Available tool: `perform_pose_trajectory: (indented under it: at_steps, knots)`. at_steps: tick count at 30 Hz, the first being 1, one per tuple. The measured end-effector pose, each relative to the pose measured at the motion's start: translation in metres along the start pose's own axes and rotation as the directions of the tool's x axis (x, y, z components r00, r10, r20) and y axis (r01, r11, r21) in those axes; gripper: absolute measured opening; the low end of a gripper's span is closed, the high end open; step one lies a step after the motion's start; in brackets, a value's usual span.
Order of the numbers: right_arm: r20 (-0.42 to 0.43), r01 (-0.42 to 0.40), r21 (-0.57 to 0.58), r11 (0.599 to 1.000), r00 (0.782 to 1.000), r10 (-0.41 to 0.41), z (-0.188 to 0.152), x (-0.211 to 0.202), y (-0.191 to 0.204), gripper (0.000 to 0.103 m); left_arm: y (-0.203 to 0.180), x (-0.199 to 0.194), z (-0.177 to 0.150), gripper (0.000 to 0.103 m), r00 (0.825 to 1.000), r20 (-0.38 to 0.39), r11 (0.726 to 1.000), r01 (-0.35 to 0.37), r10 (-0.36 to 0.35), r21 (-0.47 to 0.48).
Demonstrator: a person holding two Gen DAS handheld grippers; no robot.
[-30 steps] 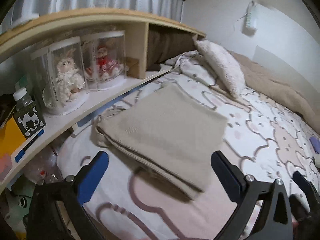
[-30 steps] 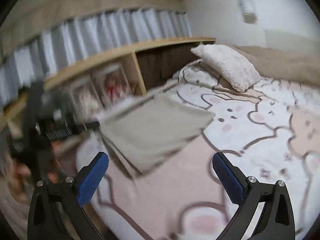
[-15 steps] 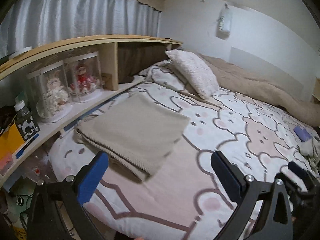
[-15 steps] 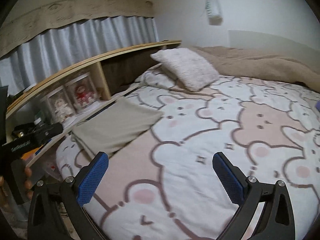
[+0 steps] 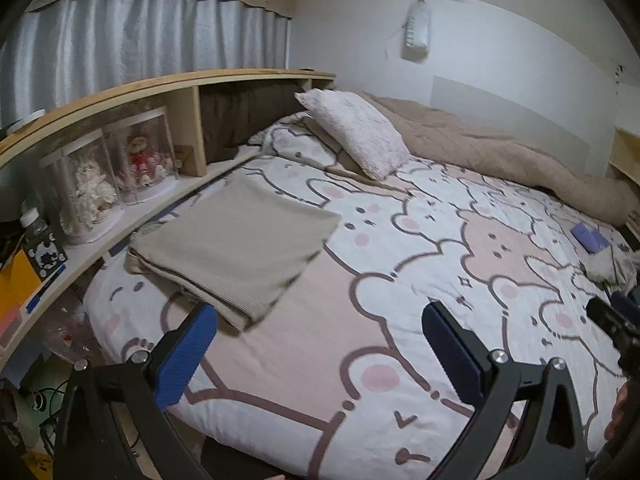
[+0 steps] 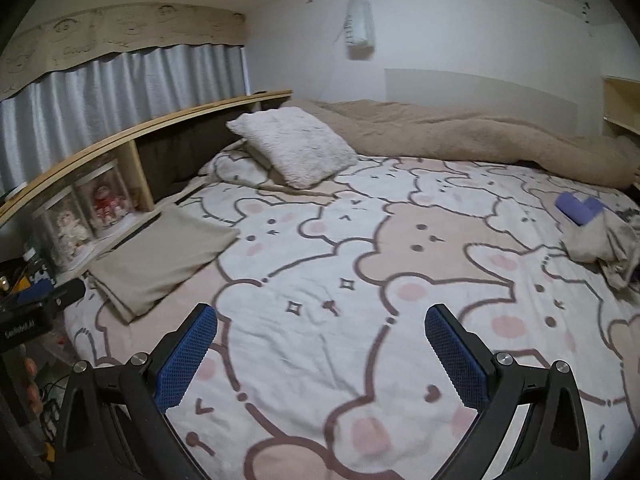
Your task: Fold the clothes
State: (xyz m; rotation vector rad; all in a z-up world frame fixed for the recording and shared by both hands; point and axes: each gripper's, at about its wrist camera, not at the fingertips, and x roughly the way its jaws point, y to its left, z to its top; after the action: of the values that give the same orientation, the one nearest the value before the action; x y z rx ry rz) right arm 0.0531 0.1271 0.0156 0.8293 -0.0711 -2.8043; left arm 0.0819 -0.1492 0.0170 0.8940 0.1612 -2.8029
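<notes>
A folded beige garment [image 5: 236,244] lies flat on the bear-print bedspread [image 5: 400,280] beside the wooden shelf, also visible as the beige garment [image 6: 160,256] in the right wrist view. My left gripper [image 5: 320,320] is open and empty, hovering back from the garment's near corner. My right gripper [image 6: 320,322] is open and empty too, held over the bare middle of the bedspread [image 6: 360,280]. A crumpled pile of clothes [image 6: 604,248] with a purple item [image 6: 578,208] sits at the bed's right edge. The pile of clothes [image 5: 608,262] shows small in the left wrist view.
A wooden shelf [image 5: 192,92] with doll display cases [image 5: 108,168] runs along the bed's left side. A fluffy pillow [image 6: 296,144] and a brown blanket [image 6: 480,140] lie at the far end. The other gripper's body [image 6: 32,312] shows at the left edge.
Both grippers have pulled back and up from the folded garment, which now lies farther off. The right wrist view has swung right toward the bed's middle. Both stay open.
</notes>
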Motion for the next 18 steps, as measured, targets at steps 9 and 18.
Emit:
perform_pose_trajectory:
  at_steps: [9,18]
  knots:
    - [-0.005,0.105,-0.04,0.994,0.994,-0.105,-0.005,-0.011,-0.014,0.103,-0.017,0.005,-0.007,0.103,1.0,-0.023,1.0,0.008,-0.008,0.023]
    - [-0.004,0.166,-0.04,0.985,0.986,-0.167,-0.006,-0.017,-0.026,0.103,-0.013,-0.002,-0.003,0.103,1.0,0.009,1.0,-0.012,0.012,0.02]
